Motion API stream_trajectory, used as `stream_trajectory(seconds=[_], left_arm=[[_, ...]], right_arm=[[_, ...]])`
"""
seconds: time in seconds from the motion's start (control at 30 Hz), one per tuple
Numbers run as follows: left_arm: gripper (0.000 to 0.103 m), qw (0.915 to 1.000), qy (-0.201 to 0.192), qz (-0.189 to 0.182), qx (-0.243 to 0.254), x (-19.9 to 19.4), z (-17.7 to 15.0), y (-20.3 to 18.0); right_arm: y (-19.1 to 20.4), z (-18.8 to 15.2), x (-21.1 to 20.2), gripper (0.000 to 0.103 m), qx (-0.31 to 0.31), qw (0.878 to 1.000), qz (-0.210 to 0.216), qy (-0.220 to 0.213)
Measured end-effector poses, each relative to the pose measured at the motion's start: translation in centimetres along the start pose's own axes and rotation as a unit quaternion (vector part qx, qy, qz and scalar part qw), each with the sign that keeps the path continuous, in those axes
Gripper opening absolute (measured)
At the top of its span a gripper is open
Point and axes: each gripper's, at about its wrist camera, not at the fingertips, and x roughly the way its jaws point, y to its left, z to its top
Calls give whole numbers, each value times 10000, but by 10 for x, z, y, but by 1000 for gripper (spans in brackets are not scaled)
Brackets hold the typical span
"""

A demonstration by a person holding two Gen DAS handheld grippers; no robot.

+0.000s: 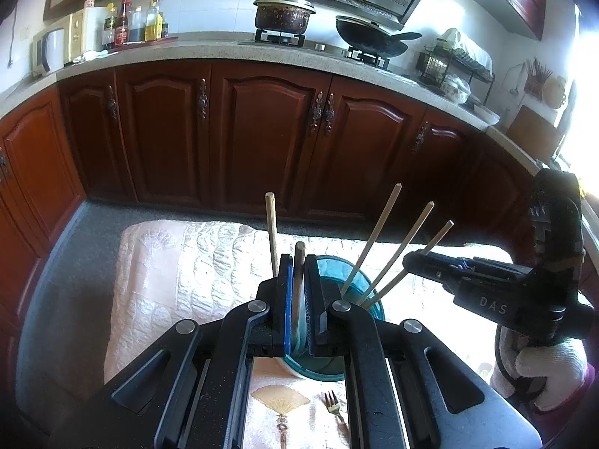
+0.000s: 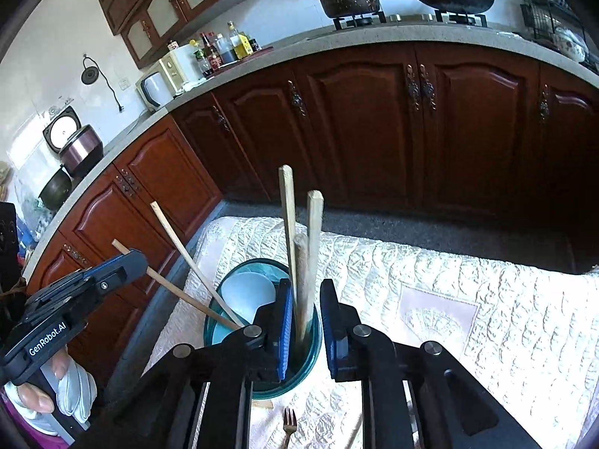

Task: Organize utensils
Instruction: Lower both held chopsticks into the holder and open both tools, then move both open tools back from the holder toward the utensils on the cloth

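Teal glass cup [image 2: 262, 336] just ahead of both tools, upright to hold utensils. Left tool [image 1: 298, 299] pinching one chopstick [image 1: 298, 280], standing above cup for lowering. Right tool [image 2: 305, 321] slightly parted; chopsticks [image 2: 299, 262] loose between pads, dropped in cup. Fork [image 2: 289, 424] on quilted cloth [image 2: 449, 280], beneath right tool.

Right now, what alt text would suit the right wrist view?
Right gripper, open, straddles chopsticks standing in a teal cup on a quilted cloth. The left gripper holds another chopstick; a fork lies below.
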Motion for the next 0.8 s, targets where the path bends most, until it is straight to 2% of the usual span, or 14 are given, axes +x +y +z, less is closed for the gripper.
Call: stream_trajectory(seconds=[0.1,0.23,0.43,0.8], left_arm=[[8,10000,27,12,-36,1,0,1],[20,9999,52,41,-86,2,-1,4],[32,10000,34,22,-85,-1,-2,3],[48,9995,-276,137,-36,-19,0,0]], right_arm=[[-2,-3,-1,26,38,10000,-14,29],[-2,-6,-4,26,34,10000,-11,33],[-5,-10,-11,28,120,9999,6,14],[4,-12,-27,30,71,9999,-19,-80]])
